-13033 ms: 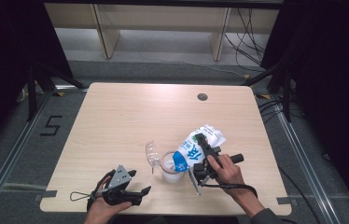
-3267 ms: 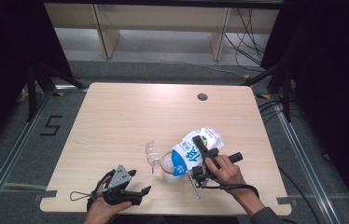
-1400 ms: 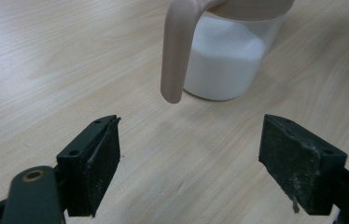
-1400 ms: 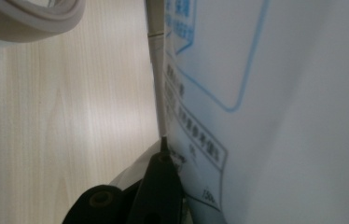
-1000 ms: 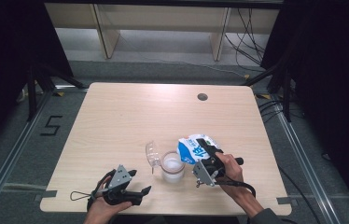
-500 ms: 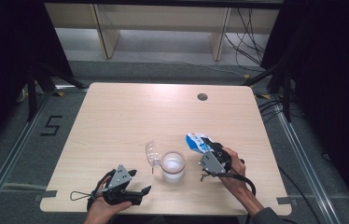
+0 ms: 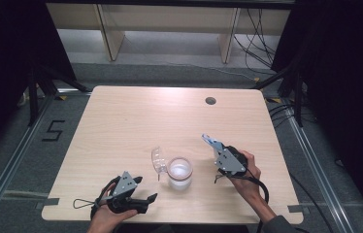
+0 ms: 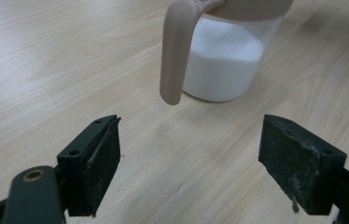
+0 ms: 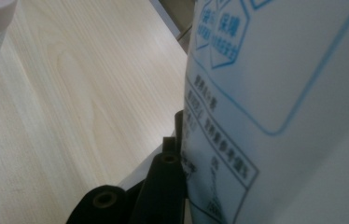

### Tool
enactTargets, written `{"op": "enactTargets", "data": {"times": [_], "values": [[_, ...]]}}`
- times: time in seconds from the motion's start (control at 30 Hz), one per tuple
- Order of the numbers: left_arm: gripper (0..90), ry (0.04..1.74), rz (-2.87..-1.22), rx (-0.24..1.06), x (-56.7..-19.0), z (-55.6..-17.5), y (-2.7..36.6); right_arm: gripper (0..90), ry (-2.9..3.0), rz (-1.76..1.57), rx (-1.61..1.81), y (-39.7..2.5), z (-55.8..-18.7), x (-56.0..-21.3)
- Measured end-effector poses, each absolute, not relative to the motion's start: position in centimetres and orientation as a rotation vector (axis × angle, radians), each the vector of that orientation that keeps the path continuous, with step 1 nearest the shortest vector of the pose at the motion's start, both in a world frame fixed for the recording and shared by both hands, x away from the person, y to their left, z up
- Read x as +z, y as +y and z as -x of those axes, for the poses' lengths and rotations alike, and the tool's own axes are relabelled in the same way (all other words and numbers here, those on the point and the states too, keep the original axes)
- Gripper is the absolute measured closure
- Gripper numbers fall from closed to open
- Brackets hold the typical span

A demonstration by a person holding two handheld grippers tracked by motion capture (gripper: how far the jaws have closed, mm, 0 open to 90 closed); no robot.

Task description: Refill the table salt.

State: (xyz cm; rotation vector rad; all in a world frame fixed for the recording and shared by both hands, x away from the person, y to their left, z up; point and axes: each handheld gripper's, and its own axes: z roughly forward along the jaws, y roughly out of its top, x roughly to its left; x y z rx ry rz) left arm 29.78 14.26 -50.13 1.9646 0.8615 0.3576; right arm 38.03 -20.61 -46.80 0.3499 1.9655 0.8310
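Right claw (image 7: 214,145), closed on a white plastic bag printed in blue (image 7: 212,141), holds the bag upright just right of the clear plastic container half filled with white powder (image 7: 180,172); bag and container stand apart, the bag's long axis rising off the desk. In the right gripper view the bag's printed face (image 9: 275,93) presses against the one visible black jaw. The left claw (image 7: 140,191) rests near the front edge of the pale wood-grain desk (image 7: 136,121), jaws wide apart and holding nothing; in the left gripper view the container (image 8: 224,60) lies straight ahead between the jaws, its beige handle (image 8: 175,51) hanging toward them. A clear lid (image 7: 157,159) leans just left of the container. By judgement, the left claw is the nearer to the container. Beyond the desk: dark drapes, cabling, a grey floor.
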Motion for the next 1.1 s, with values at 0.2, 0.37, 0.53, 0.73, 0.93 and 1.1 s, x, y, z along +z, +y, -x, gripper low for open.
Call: {"op": "enactTargets", "data": {"times": [0.2, 0.37, 0.53, 0.73, 0.93, 1.1], "values": [[20.2, 0.861, -1.963, 0.358, -50.1, -29.8, 14.3, 89.3, 1.984, -0.423, 0.887, -21.4, -38.6, -47.0], [20.2, 0.864, -1.964, 0.362, -50.1, -29.8, 14.2, 89.3, 1.99, -0.45, 0.875, -22.0, -39.1, -47.2], [20.2, 0.857, -1.968, 0.361, -50.1, -29.8, 14.3, 89.3, 1.991, -0.515, 0.898, -22.7, -39.6, -47.4], [20.2, 0.856, -1.973, 0.366, -50.1, -29.8, 14.4, 89.3, 2.003, -0.575, 0.912, -23.7, -40.2, -47.6], [20.2, 0.856, -1.975, 0.366, -50.1, -29.8, 14.4, 89.3, 1.97, -0.617, 0.914, -24.6, -40.7, -47.7], [20.2, 0.856, -1.968, 0.362, -50.1, -29.8, 14.3, 89.2, 1.962, -0.659, 0.955, -25.3, -40.7, -47.4]]}}
